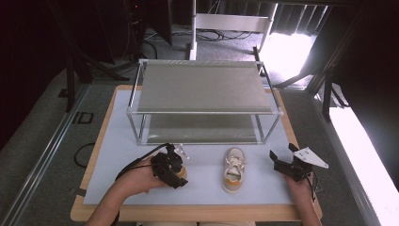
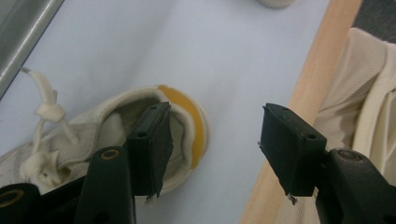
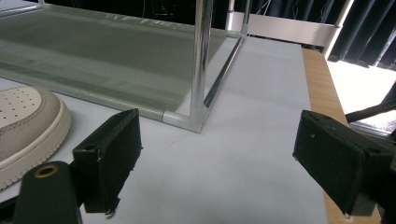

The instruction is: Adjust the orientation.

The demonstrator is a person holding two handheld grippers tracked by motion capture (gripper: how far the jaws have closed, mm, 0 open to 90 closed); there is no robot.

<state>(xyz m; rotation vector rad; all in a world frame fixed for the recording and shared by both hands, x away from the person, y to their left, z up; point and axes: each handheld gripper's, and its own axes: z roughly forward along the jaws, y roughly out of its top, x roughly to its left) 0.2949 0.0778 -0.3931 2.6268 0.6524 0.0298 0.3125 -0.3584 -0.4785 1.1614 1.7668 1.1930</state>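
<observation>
Two white low-top shoes with yellow heel patches lie on the pale mat (image 1: 263,190). The left shoe (image 2: 84,135) lies under my left gripper (image 1: 175,175), its laces (image 1: 181,151) pointing toward the rack. My left gripper (image 2: 217,126) has one jaw inside the shoe's opening behind the heel wall and the other outside it, with a gap to the yellow heel (image 2: 198,126). The right shoe (image 1: 234,169) stands alone mid-table, toe away from me; its toe (image 3: 28,126) lies left of my right gripper (image 3: 222,135). My right gripper (image 1: 282,151) is held open over bare mat.
A two-tier metal shoe rack (image 1: 202,112) with grey fabric shelves stands at the back of the table; its corner post (image 3: 201,60) is just ahead of the right gripper. The wooden table edge (image 2: 299,107) and the person's light clothing (image 2: 359,88) lie beyond the left jaws.
</observation>
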